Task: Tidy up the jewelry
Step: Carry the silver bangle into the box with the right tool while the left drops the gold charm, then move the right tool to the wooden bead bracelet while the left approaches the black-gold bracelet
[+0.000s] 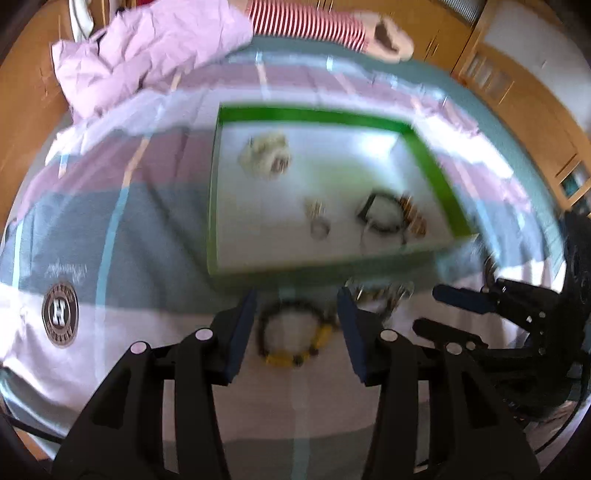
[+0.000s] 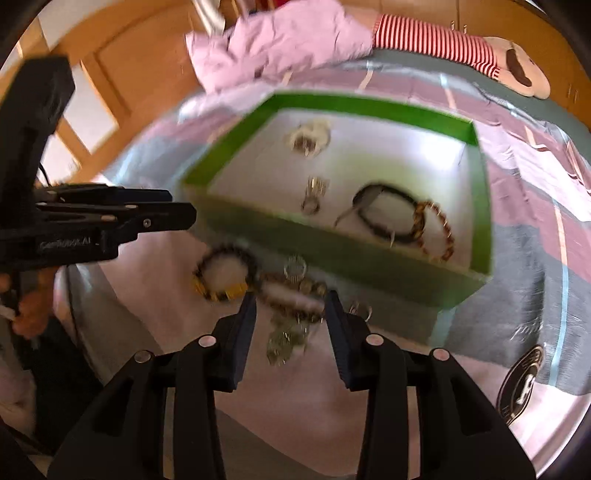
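A green box (image 1: pixel 310 114) (image 2: pixel 369 103) with a white floor sits on the striped bedspread. It holds a white piece (image 1: pixel 264 153), small silver earrings (image 2: pixel 314 195), a black bracelet (image 2: pixel 384 212) and an amber bead bracelet (image 2: pixel 436 230). In front of the box lies a black-and-yellow bead bracelet (image 1: pixel 279 359) (image 2: pixel 236 290). My left gripper (image 1: pixel 295 306) stands open just above it. My right gripper (image 2: pixel 291 301) is open over a brown bead bracelet (image 2: pixel 310 286) and a heap of small silver pieces (image 2: pixel 284 339); its pads touch nothing. Both views are blurred.
A crumpled pink cloth (image 1: pixel 147 48) and a red-striped soft toy (image 1: pixel 314 22) lie at the far side of the bed. Wooden cabinets (image 1: pixel 517 92) stand around. A round logo (image 1: pixel 59 314) marks the bedspread. A hand (image 2: pixel 29 314) holds the left gripper's handle.
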A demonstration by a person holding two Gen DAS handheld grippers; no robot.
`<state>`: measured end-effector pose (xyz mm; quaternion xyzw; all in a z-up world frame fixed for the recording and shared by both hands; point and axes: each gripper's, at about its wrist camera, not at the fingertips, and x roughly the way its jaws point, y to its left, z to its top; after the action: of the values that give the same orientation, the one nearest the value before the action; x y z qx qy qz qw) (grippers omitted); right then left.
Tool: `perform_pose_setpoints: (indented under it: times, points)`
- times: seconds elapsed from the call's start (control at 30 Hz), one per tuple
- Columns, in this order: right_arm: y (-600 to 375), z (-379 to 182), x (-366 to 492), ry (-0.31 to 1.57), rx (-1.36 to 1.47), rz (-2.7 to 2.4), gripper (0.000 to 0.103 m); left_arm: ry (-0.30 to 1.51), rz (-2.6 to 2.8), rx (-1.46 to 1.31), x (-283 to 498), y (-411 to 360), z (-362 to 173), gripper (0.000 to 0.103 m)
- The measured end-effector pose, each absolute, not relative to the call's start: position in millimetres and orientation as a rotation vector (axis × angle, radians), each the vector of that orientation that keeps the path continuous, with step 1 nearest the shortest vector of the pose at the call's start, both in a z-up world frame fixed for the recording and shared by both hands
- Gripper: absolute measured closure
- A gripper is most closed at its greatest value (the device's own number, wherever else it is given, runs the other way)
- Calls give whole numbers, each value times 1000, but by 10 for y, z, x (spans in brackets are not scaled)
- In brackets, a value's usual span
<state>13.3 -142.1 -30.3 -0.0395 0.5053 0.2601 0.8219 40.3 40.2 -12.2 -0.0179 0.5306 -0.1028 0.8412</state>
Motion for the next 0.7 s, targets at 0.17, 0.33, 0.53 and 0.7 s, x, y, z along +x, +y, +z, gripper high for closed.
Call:
perform_pose_setpoints:
  times: [0.17,0.33,0.53,0.7]
  points:
    - [-1291,-592,233,1073,-175,423,69,1238,-141,-21,465,418,-498,57]
    - [-1181,-749,379,1086,-219,406,69,1280,-105,-6,509,472,-667,53]
    - [-1050,-831,318,1087,-286,427,84,1326,-55,18,549,515,-879,53]
    - [-1068,-818,271,1108,-294,450,92,1307,-58,64,524,423,-918,72]
